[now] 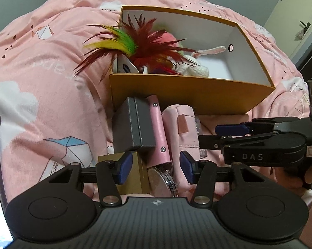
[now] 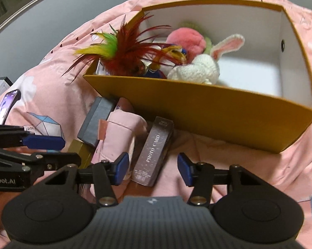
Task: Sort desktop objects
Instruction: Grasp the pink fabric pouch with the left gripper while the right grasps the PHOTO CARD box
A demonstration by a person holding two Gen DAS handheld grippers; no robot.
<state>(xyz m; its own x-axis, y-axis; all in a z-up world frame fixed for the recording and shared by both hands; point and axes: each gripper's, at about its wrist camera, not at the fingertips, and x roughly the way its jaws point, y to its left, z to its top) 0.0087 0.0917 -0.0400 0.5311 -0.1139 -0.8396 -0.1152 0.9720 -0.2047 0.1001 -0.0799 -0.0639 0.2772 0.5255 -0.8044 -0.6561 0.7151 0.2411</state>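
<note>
Left claw is spread, jaws apart, with nothing pinched; a pink strap, a clear disc and the edge of a gold block are seen in the gap. Right claw is likewise spread, straddling a photo-card box, pads not touching it.

Largest to smallest:
- Pink quilt is spread under everything.
- Orange box is set on the quilt beyond both claws, open top, white inside.
- Held in the box, left part: feather toy, its plumes sticking out over the left wall; pink plush; white knit rabbit, lying against the near wall. Right part of the box floor is bare.
- Pink pouch is lying just before the box's near wall, between a grey case and the photo-card box.
- Grey case is tilted against the pouch, with the gold block just below it.
- Phone is lying on the quilt, well to the left.
</note>
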